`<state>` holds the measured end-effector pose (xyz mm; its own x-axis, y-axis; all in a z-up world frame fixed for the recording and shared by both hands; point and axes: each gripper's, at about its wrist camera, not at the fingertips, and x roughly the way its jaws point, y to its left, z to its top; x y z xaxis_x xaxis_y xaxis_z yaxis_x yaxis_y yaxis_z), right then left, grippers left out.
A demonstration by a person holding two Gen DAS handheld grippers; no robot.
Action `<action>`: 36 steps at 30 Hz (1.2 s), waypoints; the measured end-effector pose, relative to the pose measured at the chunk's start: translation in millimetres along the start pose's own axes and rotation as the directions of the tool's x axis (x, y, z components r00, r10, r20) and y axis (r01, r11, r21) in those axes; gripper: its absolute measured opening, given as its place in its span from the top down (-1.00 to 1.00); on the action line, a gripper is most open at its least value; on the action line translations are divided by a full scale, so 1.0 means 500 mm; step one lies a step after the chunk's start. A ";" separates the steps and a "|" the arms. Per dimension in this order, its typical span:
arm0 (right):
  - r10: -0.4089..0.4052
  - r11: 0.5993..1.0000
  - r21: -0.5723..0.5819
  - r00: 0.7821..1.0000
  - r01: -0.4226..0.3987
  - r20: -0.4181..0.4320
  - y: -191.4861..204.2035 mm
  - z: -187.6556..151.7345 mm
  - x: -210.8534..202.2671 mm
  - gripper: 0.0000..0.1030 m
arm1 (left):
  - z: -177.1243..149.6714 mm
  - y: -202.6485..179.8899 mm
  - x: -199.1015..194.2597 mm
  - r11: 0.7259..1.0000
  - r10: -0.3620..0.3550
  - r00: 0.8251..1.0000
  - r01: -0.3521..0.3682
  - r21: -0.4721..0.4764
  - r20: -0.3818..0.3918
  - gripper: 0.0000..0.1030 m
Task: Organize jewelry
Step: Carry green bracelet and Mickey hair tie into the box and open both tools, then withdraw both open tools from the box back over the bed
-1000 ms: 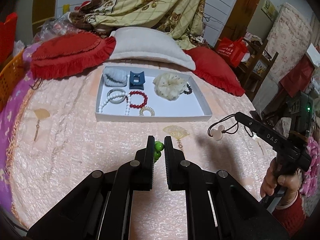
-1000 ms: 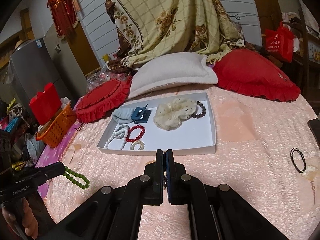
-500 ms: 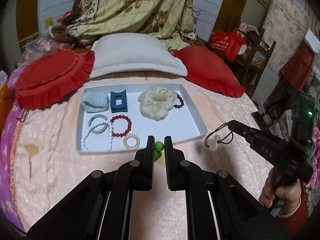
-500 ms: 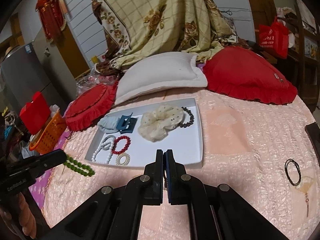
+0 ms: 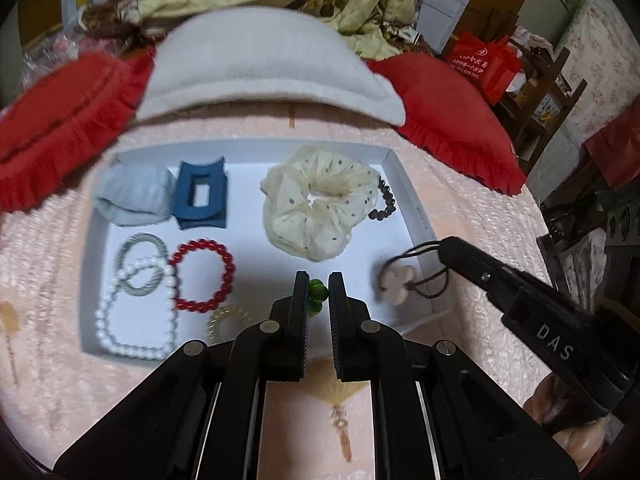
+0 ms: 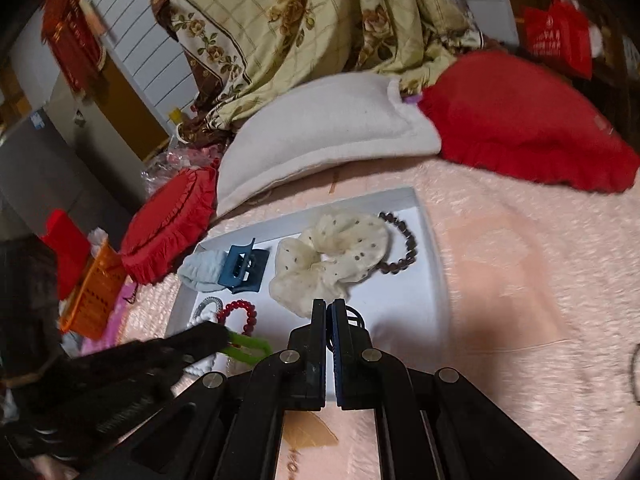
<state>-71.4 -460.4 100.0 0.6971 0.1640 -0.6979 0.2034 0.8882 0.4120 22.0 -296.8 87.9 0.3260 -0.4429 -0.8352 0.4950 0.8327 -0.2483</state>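
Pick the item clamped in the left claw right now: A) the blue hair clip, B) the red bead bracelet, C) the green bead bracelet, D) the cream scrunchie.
C: green beads of the green bead bracelet sit pinched in the left claw, while the other three lie in the white tray.

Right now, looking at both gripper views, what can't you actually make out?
- Green beads: left wrist view, mostly hidden between the left hand-held gripper; the right wrist view smears them with motion blur.
- Pendant cord: right wrist view, mostly hidden by the right hand-held gripper.
- Dark bracelet: left wrist view, partly under the scrunchie.
- Hair tie: right wrist view, cut off by the edge.
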 end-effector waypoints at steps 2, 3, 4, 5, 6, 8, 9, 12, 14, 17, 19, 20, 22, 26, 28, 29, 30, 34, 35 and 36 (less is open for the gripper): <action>-0.016 1.000 0.006 0.999 0.016 -0.030 -0.011 -0.008 0.031 0.95 | 0.000 0.002 0.028 1.000 -0.002 1.000 0.002 -0.002 -0.023 0.84; -0.030 1.000 0.006 0.998 0.030 -0.048 -0.019 -0.014 0.047 0.95 | -0.002 0.002 0.042 1.000 0.002 0.999 -0.002 0.000 -0.034 0.84; -0.040 0.999 0.005 0.997 0.040 -0.061 -0.026 -0.021 0.057 0.95 | -0.006 0.003 0.056 1.000 0.004 0.999 -0.004 0.000 -0.044 0.84; -0.049 0.999 0.002 0.996 0.049 -0.069 -0.030 -0.024 0.064 0.95 | -0.010 0.005 0.065 1.000 0.006 0.999 -0.006 -0.002 -0.050 0.84; -0.060 0.998 -0.004 0.995 0.060 -0.075 -0.035 -0.029 0.069 0.95 | -0.013 0.008 0.072 1.000 0.008 0.998 -0.008 -0.005 -0.055 0.84; -0.074 0.997 -0.010 0.994 0.073 -0.079 -0.044 -0.032 0.072 0.95 | -0.020 0.015 0.086 1.000 0.003 0.997 -0.004 -0.015 -0.077 0.84; -0.079 0.997 -0.009 0.994 0.079 -0.082 -0.049 -0.032 0.073 0.95 | -0.021 0.018 0.091 1.000 -0.006 0.996 0.004 -0.022 -0.086 0.82; -0.086 0.996 0.001 0.992 0.086 -0.089 -0.060 -0.032 0.071 0.95 | -0.026 0.028 0.089 0.998 -0.047 0.994 0.041 -0.053 -0.101 0.80; -0.098 0.995 -0.002 0.991 0.099 -0.090 -0.060 -0.031 0.067 0.91 | -0.029 0.031 0.077 0.996 -0.069 0.992 0.063 -0.059 -0.103 0.61; -0.109 0.994 0.004 0.991 0.109 -0.077 -0.062 -0.035 0.052 0.74 | -0.033 0.034 0.048 0.995 -0.089 0.993 0.084 -0.060 -0.079 0.37; -0.106 0.994 0.015 0.992 0.107 -0.064 -0.065 -0.039 0.040 0.35 | -0.038 0.038 0.017 0.993 -0.103 0.993 0.100 -0.059 -0.053 0.35; -0.110 0.994 0.019 0.993 0.111 -0.052 -0.066 -0.041 0.033 0.30 | -0.040 0.039 0.005 0.993 -0.105 0.993 0.102 -0.059 -0.046 0.35; -0.123 0.992 0.016 0.992 0.124 -0.033 -0.065 -0.045 0.017 0.30 | -0.050 0.047 -0.031 0.992 -0.113 0.993 0.111 -0.062 -0.021 0.35; -0.121 0.993 -0.007 0.992 0.121 -0.028 -0.054 -0.051 -0.006 0.30 | -0.098 0.086 -0.117 0.993 -0.073 0.997 0.076 -0.093 0.034 0.35; -0.119 0.992 -0.032 0.993 0.119 -0.021 -0.040 -0.055 -0.017 0.30 | -0.146 0.114 -0.170 0.993 -0.016 0.997 0.024 -0.113 0.075 0.35; -0.117 0.992 -0.043 0.993 0.116 -0.021 -0.033 -0.057 -0.018 0.30 | -0.169 0.125 -0.190 0.993 0.020 0.996 -0.009 -0.118 0.089 0.34; -0.112 0.992 -0.056 0.993 0.111 -0.023 -0.024 -0.059 -0.017 0.30 | -0.190 0.131 -0.202 0.992 0.054 0.993 -0.042 -0.120 0.100 0.34; -0.081 0.990 -0.123 0.996 0.074 -0.048 0.041 -0.067 0.009 0.30 | -0.270 0.146 -0.238 0.982 0.156 0.981 -0.141 -0.128 0.116 0.33; -0.075 0.989 -0.136 0.996 0.067 -0.057 0.057 -0.070 0.020 0.30 | -0.290 0.146 -0.243 0.979 0.176 0.977 -0.161 -0.126 0.119 0.33; -0.068 0.987 -0.147 0.995 0.058 -0.068 0.073 -0.072 0.031 0.30 | -0.302 0.146 -0.244 0.977 0.189 0.974 -0.173 -0.123 0.123 0.33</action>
<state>-77.9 -409.8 83.1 0.6336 0.1316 -0.7624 0.1401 0.9496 0.2803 -103.2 -131.6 97.5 0.5099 -0.3154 -0.8003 0.3276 0.9314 -0.1583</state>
